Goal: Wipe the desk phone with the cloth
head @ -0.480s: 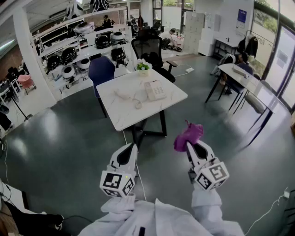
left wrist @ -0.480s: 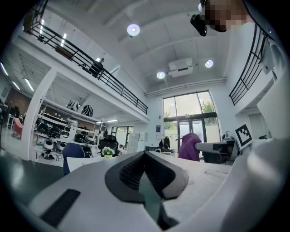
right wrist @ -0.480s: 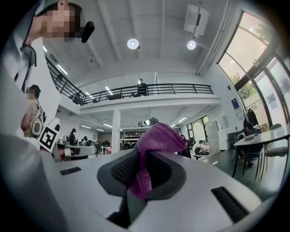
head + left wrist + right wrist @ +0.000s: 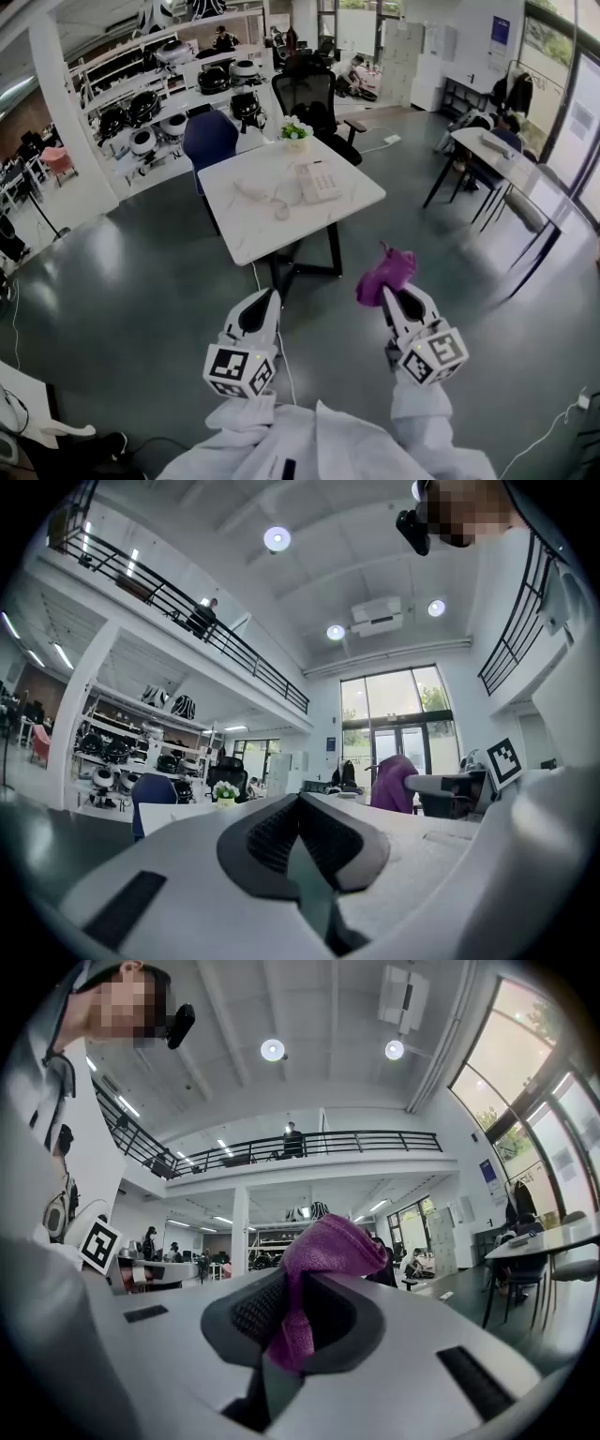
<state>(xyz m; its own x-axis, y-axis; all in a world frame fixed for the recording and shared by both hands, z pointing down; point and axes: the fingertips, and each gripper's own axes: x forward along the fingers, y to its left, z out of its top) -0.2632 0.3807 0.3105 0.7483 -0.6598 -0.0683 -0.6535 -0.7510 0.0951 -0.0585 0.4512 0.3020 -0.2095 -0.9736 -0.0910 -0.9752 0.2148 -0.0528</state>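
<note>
Within right claw [image 4: 298, 1309], cloth [image 4: 333, 1241] as before.

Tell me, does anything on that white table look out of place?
Yes: what looks like the handset lies on the table beside the desk phone, off its cradle, its cord trailing. Nothing else stands out.

This is a large open office and workshop hall. A white surface [image 4: 246, 230] carries a desk phone [image 4: 318, 181], with a black office chair [image 4: 314, 98] and a blue chair [image 4: 208, 141] behind it. Long shelves [image 4: 141, 98] hold rows of helmet-like gear. Overhead run a railed balcony [image 4: 309, 1138] and tall windows [image 4: 394, 705].
</note>
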